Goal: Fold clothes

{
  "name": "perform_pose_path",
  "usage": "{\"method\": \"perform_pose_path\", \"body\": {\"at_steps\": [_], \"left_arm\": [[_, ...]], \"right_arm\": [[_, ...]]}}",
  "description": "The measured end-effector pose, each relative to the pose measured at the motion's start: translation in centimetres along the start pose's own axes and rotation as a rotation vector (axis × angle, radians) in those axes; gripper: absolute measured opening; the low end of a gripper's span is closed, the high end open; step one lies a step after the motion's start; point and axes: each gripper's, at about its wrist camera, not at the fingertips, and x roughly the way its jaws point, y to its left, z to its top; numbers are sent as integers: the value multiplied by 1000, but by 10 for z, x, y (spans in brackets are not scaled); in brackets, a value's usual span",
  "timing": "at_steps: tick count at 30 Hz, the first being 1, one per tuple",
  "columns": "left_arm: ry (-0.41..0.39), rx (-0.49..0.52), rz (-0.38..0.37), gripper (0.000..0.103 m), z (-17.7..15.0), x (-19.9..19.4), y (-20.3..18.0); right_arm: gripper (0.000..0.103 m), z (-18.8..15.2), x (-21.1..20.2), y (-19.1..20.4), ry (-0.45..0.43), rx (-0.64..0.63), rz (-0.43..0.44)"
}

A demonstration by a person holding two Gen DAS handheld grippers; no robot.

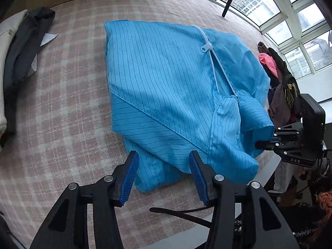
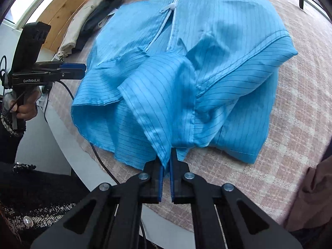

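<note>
A light blue pinstriped garment (image 1: pixel 166 87) with a white drawstring and toggle (image 1: pixel 206 47) lies bunched on the plaid-covered table. My left gripper (image 1: pixel 164 155) is open, its blue pads on either side of the garment's near corner, nothing pinched. In the right wrist view my right gripper (image 2: pixel 169 159) is shut on a fold of the blue garment (image 2: pixel 186 72), whose cloth rises from the jaws. The left wrist view has the right gripper (image 1: pixel 267 143) at the garment's right edge. The left gripper (image 2: pixel 83 70) sits by the garment's left edge, held by a person's hand (image 2: pixel 25 105).
Folded white and dark grey clothes (image 1: pixel 18 62) lie at the far left of the pink plaid table cover (image 1: pixel 62 124). A heap of mixed clothes (image 1: pixel 280 83) stands at the right. A tripod (image 1: pixel 228 0) stands by the windows. The white table edge (image 2: pixel 62 137) and a black cable run nearby.
</note>
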Motion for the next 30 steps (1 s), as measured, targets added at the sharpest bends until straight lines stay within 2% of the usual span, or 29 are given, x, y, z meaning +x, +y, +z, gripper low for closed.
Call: {"method": "perform_pose_path", "body": {"at_steps": [1,2,3,4,5,8,11,13,15,16,17,20,22,24,25,26,28,30], "left_arm": [[-8,-6,6,47,1,4,1],[-17,-4,11,40,3,7,1],[-27,-3,16,33,4,11,2],[-33,-1,23,17,4,11,3],[-36,3,32,12,1,8,5],[-43,12,58,7,-7,-3,13],[-18,8,119,7,-15,-7,20],[-44,26,126,7,-17,-18,9],[-79,102,94,22,-20,-30,-19],[-87,166,78,43,-22,-34,-41],[-90,235,70,53,-25,-34,-63],[-71,411,32,54,-17,-23,-117],[-50,518,61,54,-18,-7,-135],[-2,598,112,48,-23,13,-138],[33,608,131,22,-24,22,-132],[68,618,150,5,-26,31,-127],[100,588,159,4,-22,30,-115],[76,564,150,4,-17,8,-108]], "right_arm": [[5,1,0,2,2,-9,-4],[5,1,-1,2,0,-11,-4],[5,1,-2,1,-3,-10,-4],[5,0,-5,0,-11,-4,-2],[5,-1,-7,0,-20,2,1],[5,-6,-11,-1,-66,31,53],[5,-12,2,-3,-56,47,33],[5,-14,9,-5,-49,56,15],[5,-16,11,-7,-55,76,29],[5,-16,10,-7,-60,81,36],[5,-16,9,-7,-66,85,43],[5,-14,5,-6,-84,96,65],[5,-14,3,-6,-96,103,79],[5,-13,0,-5,-109,110,93],[5,-12,-1,-5,-115,114,100],[5,-13,-3,-5,-118,117,104],[5,-15,-8,-3,-125,117,110],[5,-17,-16,1,-139,104,120]]}}
